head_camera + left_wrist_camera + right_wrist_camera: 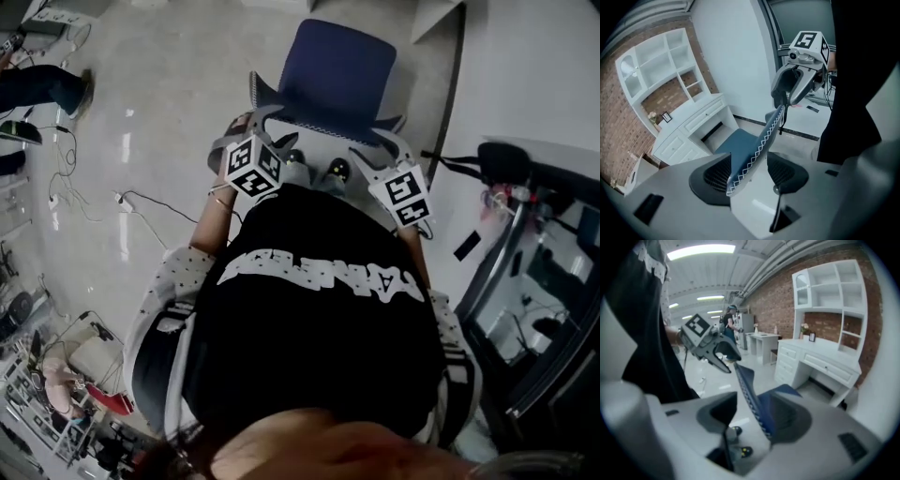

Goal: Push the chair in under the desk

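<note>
The left tongs (pixel 749 174) and right tongs (pixel 754 414) stand wide open, each straddling the backrest (pixel 764 136) of the blue chair (pixel 337 70), facing the white desk (pixel 820 359).

head: steeply down | gripper views: close, from opposite ends of chair (pixel 750 157) | both share desk (pixel 820 364)

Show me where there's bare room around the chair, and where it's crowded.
Head view, bare: the floor left of the chair, and the desk kneehole. Crowded: cables lower left, dark equipment right.
</note>
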### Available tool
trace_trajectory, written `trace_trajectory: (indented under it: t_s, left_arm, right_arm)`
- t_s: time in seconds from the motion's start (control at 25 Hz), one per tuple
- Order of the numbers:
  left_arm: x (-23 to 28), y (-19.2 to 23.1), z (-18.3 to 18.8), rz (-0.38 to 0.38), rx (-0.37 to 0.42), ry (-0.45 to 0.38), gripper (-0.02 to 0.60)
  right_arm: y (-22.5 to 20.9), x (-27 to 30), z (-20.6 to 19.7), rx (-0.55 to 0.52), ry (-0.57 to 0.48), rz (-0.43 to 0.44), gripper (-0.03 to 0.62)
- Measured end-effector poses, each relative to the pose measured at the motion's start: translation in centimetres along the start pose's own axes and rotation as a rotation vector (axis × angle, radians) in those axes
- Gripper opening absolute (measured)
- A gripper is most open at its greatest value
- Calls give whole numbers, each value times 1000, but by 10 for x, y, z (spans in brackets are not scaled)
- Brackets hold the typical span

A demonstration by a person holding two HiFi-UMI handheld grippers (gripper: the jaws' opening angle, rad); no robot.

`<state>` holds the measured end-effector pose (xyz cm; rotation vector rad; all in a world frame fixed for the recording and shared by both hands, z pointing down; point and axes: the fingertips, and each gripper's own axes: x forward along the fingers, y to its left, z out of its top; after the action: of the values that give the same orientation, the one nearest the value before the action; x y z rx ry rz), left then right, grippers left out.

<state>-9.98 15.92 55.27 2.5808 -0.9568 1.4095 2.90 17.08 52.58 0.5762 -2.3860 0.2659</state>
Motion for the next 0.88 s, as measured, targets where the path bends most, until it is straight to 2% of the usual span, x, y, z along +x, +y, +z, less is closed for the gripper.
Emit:
trace_trajectory:
  t_s: [0.28,0.4,0.56,0.64,0.88]
  left_arm:
    - [11,1,-10,-51,68,-1,263]
    - [12,3,-9,-60,87,-26,202]
    - [18,-3,-8,-113,91,-47,188]
    - [18,-5,-6,-130,88,-59,166]
    - [21,-6,-3,-123,146,-60,150]
  right_arm:
    - [3,16,-13,1,100,-62,219]
    - [2,22,-17,14,120,-84,218]
    - [0,27,-29,-10,174,-101,210]
    - [-5,28,-30,-29,194,-118,162]
    - [-10,29,-31,-59,227,-163,156]
